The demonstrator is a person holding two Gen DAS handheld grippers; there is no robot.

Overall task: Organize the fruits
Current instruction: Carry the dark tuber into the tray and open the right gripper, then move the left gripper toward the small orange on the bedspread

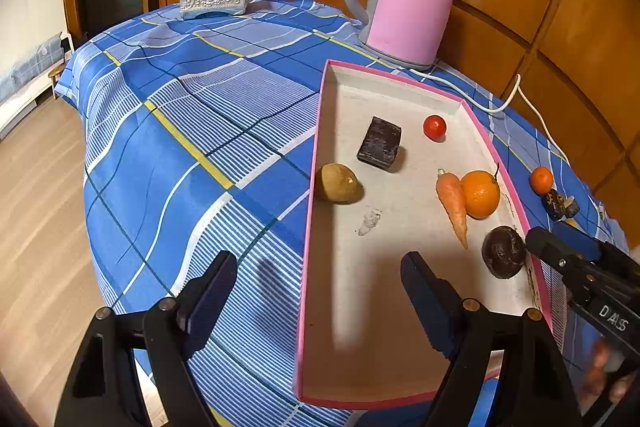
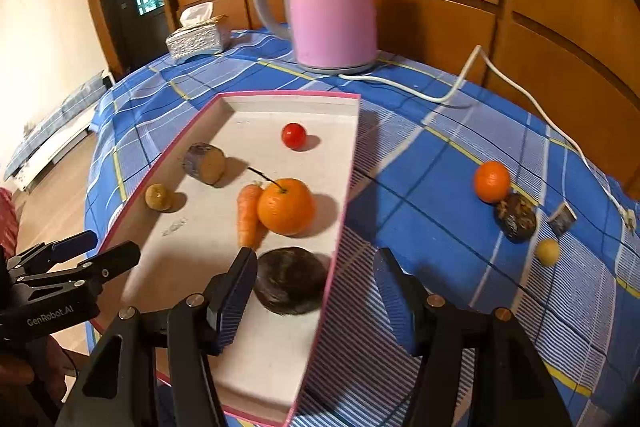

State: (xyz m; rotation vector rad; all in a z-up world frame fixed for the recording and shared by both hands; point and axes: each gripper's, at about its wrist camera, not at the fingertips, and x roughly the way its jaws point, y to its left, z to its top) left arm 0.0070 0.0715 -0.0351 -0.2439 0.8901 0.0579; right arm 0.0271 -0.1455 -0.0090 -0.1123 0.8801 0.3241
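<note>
A pink-rimmed white tray (image 1: 320,131) (image 2: 348,163) holds a brown kiwi (image 1: 338,183), a dark block (image 1: 379,143), a cherry tomato (image 2: 294,135), a carrot (image 2: 248,213), an orange (image 2: 285,206) and a dark round fruit (image 2: 290,279) (image 1: 503,255). My right gripper (image 2: 318,301) (image 1: 556,239) is open and straddles the tray's right wall. Its left finger is beside the dark fruit; its right finger is outside the tray. My left gripper (image 1: 320,299) (image 2: 108,247) hangs open and empty over the tray's near left wall.
On the blue checked cloth right of the tray lie a small orange (image 2: 492,181), a dark lump (image 2: 515,217), a small block (image 2: 562,219) and a yellow fruit (image 2: 547,251). A pink kettle (image 2: 332,7) with a white cord and a tissue box (image 2: 196,39) stand behind.
</note>
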